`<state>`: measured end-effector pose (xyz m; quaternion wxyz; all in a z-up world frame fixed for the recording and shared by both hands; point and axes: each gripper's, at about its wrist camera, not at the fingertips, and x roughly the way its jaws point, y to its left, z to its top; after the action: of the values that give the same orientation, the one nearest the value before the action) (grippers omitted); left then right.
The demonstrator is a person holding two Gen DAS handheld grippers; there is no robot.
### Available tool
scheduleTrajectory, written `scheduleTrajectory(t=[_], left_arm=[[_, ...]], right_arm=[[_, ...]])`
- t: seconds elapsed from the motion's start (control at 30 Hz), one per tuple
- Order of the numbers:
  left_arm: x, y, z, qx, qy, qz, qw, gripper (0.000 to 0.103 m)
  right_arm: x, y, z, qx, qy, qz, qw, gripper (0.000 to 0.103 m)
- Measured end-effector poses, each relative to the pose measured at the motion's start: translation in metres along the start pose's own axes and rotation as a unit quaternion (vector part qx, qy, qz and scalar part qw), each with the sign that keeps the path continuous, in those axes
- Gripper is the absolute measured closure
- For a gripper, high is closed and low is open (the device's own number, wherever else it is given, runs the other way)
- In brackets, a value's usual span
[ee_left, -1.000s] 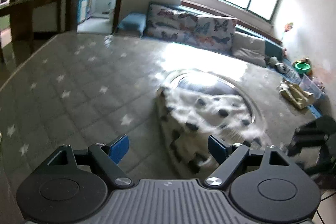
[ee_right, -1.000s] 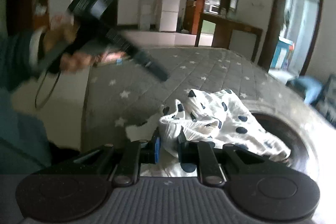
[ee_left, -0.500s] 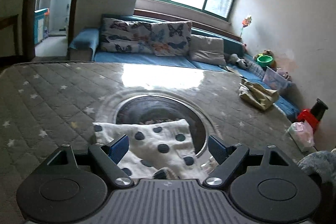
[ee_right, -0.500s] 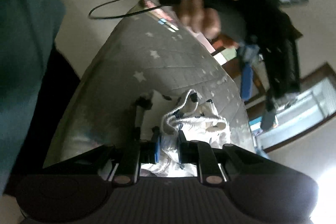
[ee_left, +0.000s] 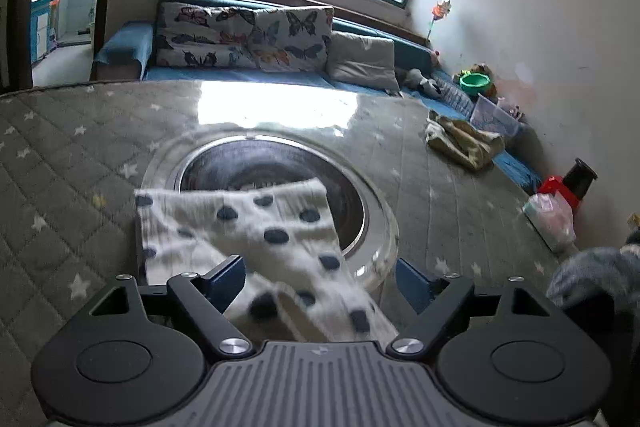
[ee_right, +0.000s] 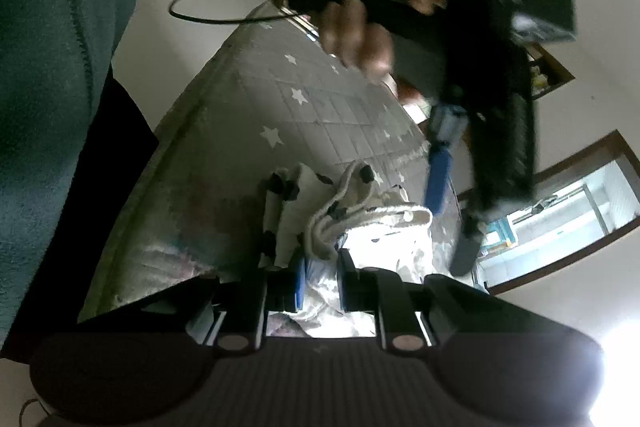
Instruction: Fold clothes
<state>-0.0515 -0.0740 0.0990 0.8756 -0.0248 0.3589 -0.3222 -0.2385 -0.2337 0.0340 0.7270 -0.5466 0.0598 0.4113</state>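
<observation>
a soft, crinkled white cloth point(ee_left: 256, 239) with dark dots lies on a quilted grey star-print mattress point(ee_left: 72, 155), partly over a round glassy dish point(ee_left: 372, 227) set on it. the left gripper point(ee_left: 320, 277) stands wide open above the cloth, its blue pads point(ee_left: 228, 277) gripping nothing. the right gripper point(ee_right: 320, 277) is nearly closed, pinching a bunched edge of the cloth point(ee_right: 320, 267) between its 2 fingers.

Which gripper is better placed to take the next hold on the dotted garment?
Left. The left gripper is open, its fingers astride the dotted garment; the right gripper is already shut on it.
</observation>
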Motion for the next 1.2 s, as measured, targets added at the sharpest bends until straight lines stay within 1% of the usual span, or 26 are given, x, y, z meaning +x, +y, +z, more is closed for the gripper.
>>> scheduleTrajectory(t=[0.17, 0.3, 0.43, 0.57, 0.7, 0.77, 0.83, 0.9, 0.93, 0.97, 1.0, 1.07, 1.1, 1.13, 1.17, 1.2], left_arm=[[-0.019, 0.002, -0.022, 0.012, 0.008, 0.005, 0.9999, 0.021], [-0.030, 0.003, -0.038, 0.023, 0.017, 0.020, 0.9994, 0.021], [-0.044, 0.008, -0.044, 0.020, 0.001, 0.022, 0.9996, 0.019], [-0.056, 0.021, -0.037, -0.008, -0.025, 0.031, 0.9992, 0.019], [-0.062, 0.032, -0.035, -0.039, -0.042, 0.022, 0.9981, 0.019], [-0.060, 0.036, -0.034, -0.050, -0.040, 0.023, 0.9977, 0.019], [-0.054, 0.041, -0.037, -0.072, -0.028, 0.021, 0.9968, 0.019], [-0.049, 0.044, -0.041, -0.089, -0.016, 0.018, 0.9957, 0.019], [-0.047, 0.045, -0.043, -0.095, -0.012, 0.018, 0.9953, 0.019], [-0.046, 0.045, -0.045, -0.098, -0.009, 0.017, 0.9950, 0.020], [-0.045, 0.044, -0.046, -0.101, -0.006, 0.014, 0.9948, 0.021], [-0.042, 0.042, -0.048, -0.102, 0.000, 0.004, 0.9948, 0.035], [-0.040, 0.041, -0.048, -0.102, 0.004, 0.001, 0.9948, 0.048], [-0.038, 0.040, -0.048, -0.103, 0.007, -0.002, 0.9947, 0.059], [-0.037, 0.039, -0.049, -0.104, 0.010, -0.007, 0.9945, 0.067], [-0.036, 0.039, -0.049, -0.106, 0.008, -0.014, 0.9943, 0.082]], right_arm=[[-0.005, -0.001, 0.003, 0.020, 0.007, -0.009, 1.000, 0.089], [-0.006, -0.001, 0.003, 0.041, 0.014, -0.015, 0.999, 0.089], [-0.009, 0.001, 0.005, 0.052, 0.016, -0.022, 0.998, 0.087], [-0.003, 0.000, 0.009, 0.049, 0.018, -0.025, 0.998, 0.087], [0.004, 0.000, 0.011, 0.052, 0.020, -0.029, 0.998, 0.085], [0.006, 0.001, 0.011, 0.052, 0.021, -0.036, 0.998, 0.076], [0.008, 0.002, 0.012, 0.049, 0.022, -0.036, 0.998, 0.076], [0.006, 0.002, 0.011, 0.046, 0.025, -0.028, 0.998, 0.077], [0.007, 0.002, 0.011, 0.045, 0.026, -0.026, 0.998, 0.085], [0.008, 0.002, 0.012, 0.045, 0.026, -0.022, 0.998, 0.090], [0.010, 0.002, 0.012, 0.045, 0.027, -0.021, 0.998, 0.090], [0.011, 0.001, 0.012, 0.043, 0.029, -0.020, 0.998, 0.093], [0.011, 0.000, 0.012, 0.042, 0.030, -0.021, 0.998, 0.093], [0.011, -0.001, 0.011, 0.041, 0.032, -0.021, 0.998, 0.093], [0.010, -0.001, 0.011, 0.038, 0.033, -0.024, 0.998, 0.093], [0.008, -0.003, 0.010, 0.034, 0.035, -0.026, 0.998, 0.093]])
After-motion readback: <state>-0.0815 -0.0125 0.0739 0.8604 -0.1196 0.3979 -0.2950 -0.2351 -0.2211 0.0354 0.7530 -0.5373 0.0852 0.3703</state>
